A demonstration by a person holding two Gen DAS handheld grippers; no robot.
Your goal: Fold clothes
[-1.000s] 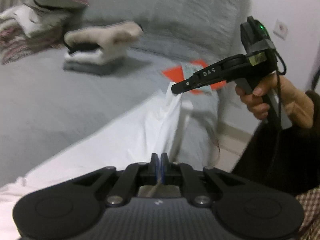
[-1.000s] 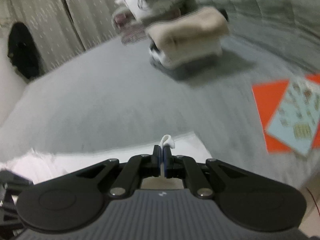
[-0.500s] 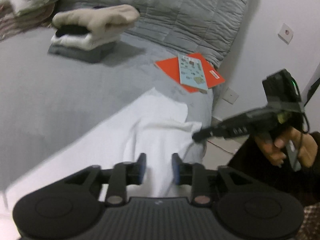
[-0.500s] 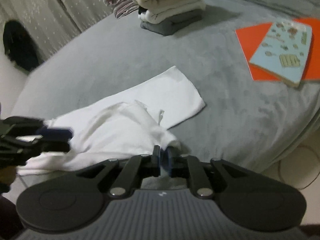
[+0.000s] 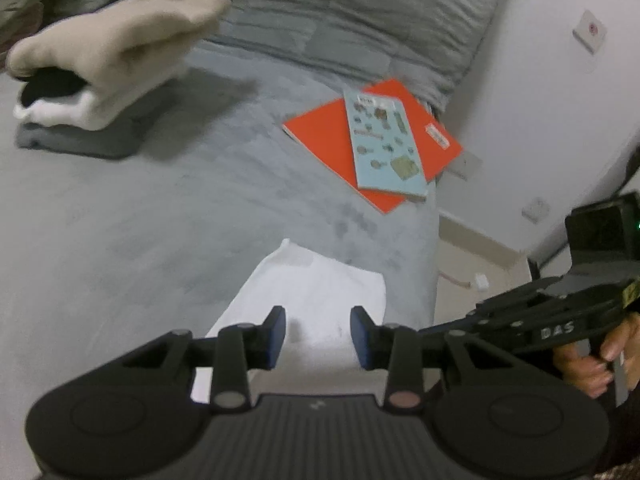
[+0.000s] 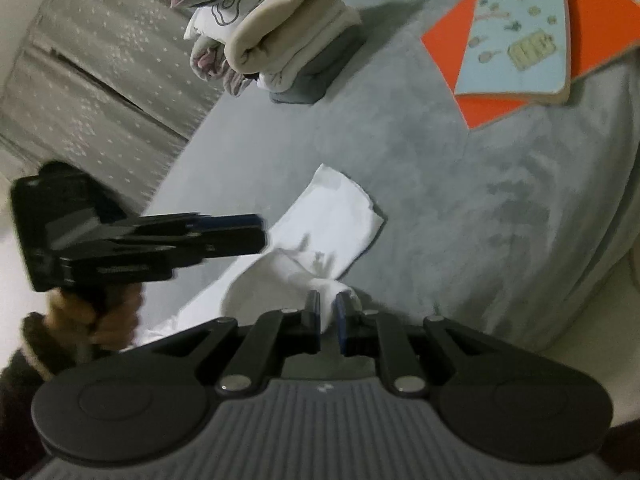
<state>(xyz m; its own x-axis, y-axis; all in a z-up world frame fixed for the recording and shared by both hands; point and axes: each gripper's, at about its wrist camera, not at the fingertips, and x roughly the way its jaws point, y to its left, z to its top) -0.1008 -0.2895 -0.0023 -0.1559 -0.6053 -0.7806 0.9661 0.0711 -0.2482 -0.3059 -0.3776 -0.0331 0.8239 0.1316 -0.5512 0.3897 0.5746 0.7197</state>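
Our left gripper [image 5: 318, 332] hangs over the white garment [image 5: 316, 296], its jaws apart and opening, with nothing pinched between them; the cloth lies flat below. Our right gripper [image 6: 328, 316] has its jaws only slightly apart, and a bunched fold of the garment [image 6: 320, 236] sits between the pads [image 6: 314, 312]; we cannot tell whether they press on it. The garment lies stretched across the grey bed [image 5: 160, 208], one squared end pointing toward the orange folder [image 5: 332, 136], which has a pale blue booklet [image 5: 384, 148] on top near the bed's edge. A stack of folded clothes [image 5: 104, 64], beige on top, sits further back on the bed. In the right wrist view, a hand [image 6: 100, 316] holds the left gripper's handle.
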